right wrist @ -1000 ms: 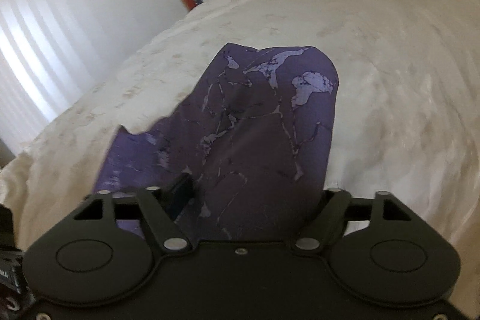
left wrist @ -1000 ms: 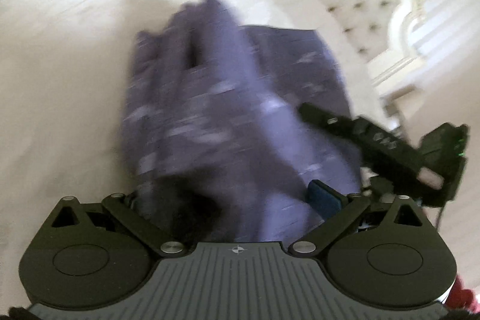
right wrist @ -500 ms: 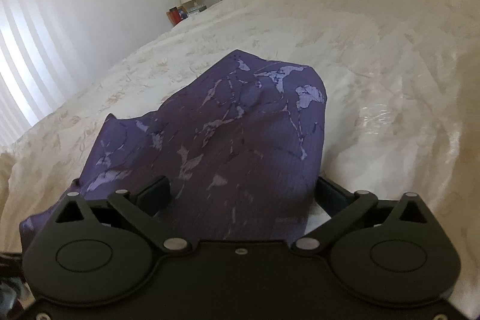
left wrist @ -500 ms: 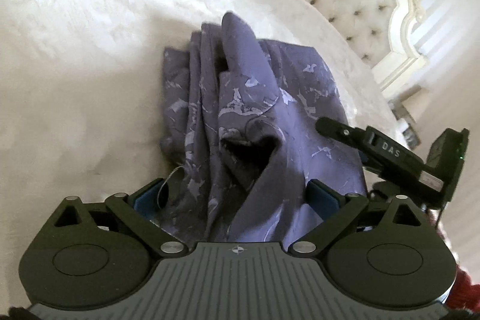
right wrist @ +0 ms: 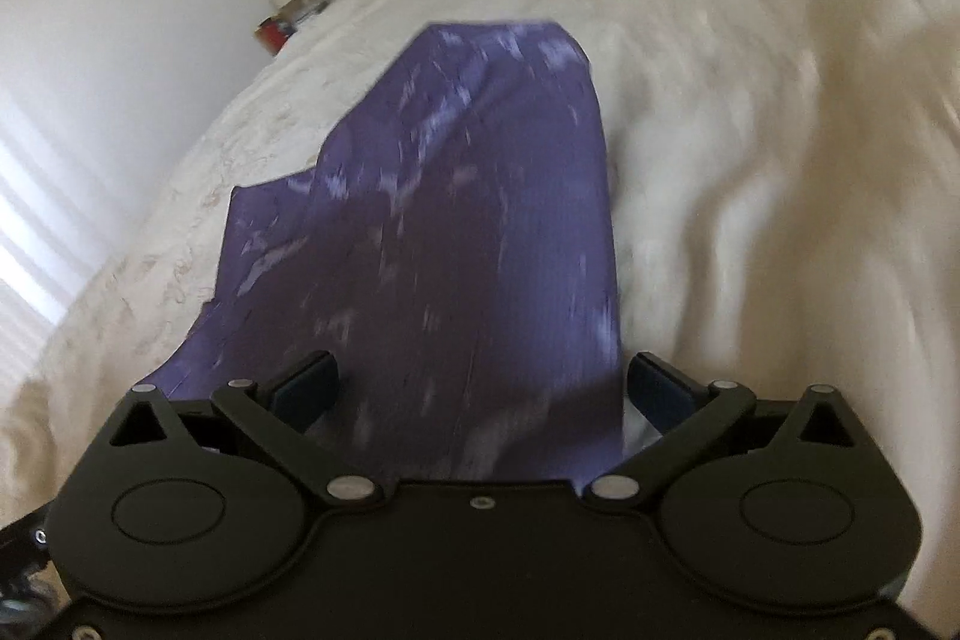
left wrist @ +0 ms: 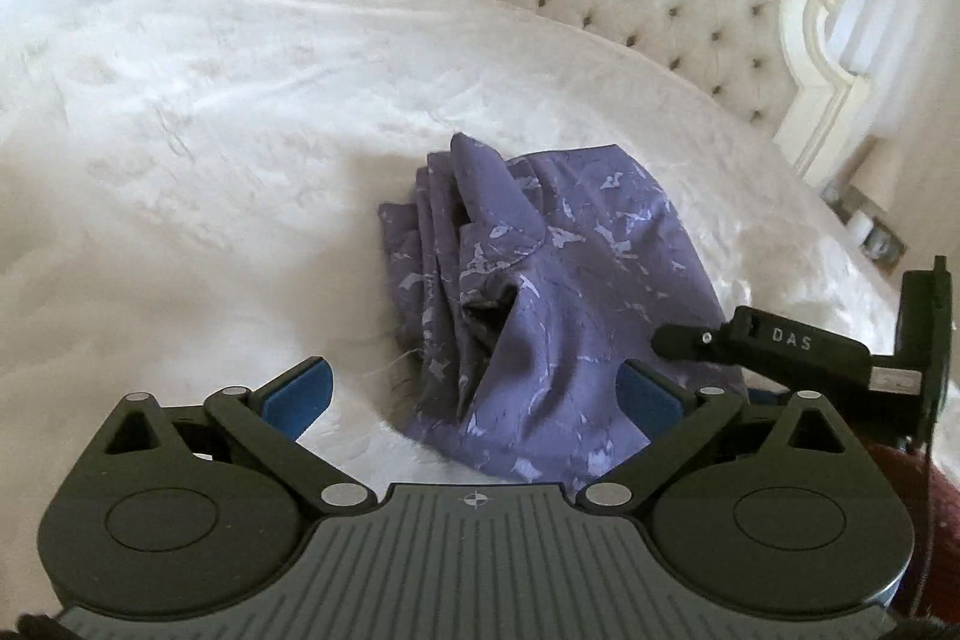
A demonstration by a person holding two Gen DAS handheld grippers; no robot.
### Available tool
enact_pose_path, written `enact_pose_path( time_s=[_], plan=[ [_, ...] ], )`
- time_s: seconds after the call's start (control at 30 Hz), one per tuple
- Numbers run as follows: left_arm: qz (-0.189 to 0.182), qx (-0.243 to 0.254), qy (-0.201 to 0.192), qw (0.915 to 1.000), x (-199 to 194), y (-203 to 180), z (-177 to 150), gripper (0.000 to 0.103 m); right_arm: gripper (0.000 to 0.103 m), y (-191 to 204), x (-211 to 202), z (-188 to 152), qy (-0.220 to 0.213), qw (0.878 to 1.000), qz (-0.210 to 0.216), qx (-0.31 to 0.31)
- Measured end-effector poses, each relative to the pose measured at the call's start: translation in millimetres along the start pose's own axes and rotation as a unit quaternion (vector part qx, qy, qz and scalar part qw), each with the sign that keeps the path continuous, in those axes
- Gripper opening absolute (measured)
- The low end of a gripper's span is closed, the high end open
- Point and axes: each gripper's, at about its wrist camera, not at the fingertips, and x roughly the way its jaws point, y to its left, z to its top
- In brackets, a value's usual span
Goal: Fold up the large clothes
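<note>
**Purple cloth loose on the bed**

The purple cloth point(left wrist: 540, 292) lay bunched on the white bed point(left wrist: 210, 130). Left tongs point(left wrist: 474, 391) and right tongs point(right wrist: 480, 388) both stood wide apart, gripping nothing, cloth lying between their blue pads.

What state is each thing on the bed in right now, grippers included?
Purple marble-patterned garment: lying bunched and loosely folded on the white bedspread, released.
Left hand-held gripper: open, holding nothing.
Right hand-held gripper: open, over the cloth, not pinching it.
</note>
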Motion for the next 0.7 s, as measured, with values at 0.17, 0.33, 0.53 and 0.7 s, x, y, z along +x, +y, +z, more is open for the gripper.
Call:
enact_pose_path(
  time_s=[0.17,0.33,0.53,0.7],
  plan=[
    [0.025,0.03,-0.01,0.9992,-24,-13,-7,0.102,0.102,14,-20,-24,0.004,1.0,-0.021,-0.008],
    [0.069,0.072,-0.018,0.9949,-45,-32,-17,0.102,0.102,33,-50,-43,-0.013,0.998,-0.051,-0.042],
    [0.084,0.081,-0.023,0.9929,-68,-42,-25,0.102,0.102,53,-91,-61,-0.036,0.994,-0.067,-0.081],
    [0.094,0.058,-0.019,0.9937,-79,-45,-28,0.102,0.102,68,-127,-78,-0.065,0.985,-0.09,-0.131]
  ],
)
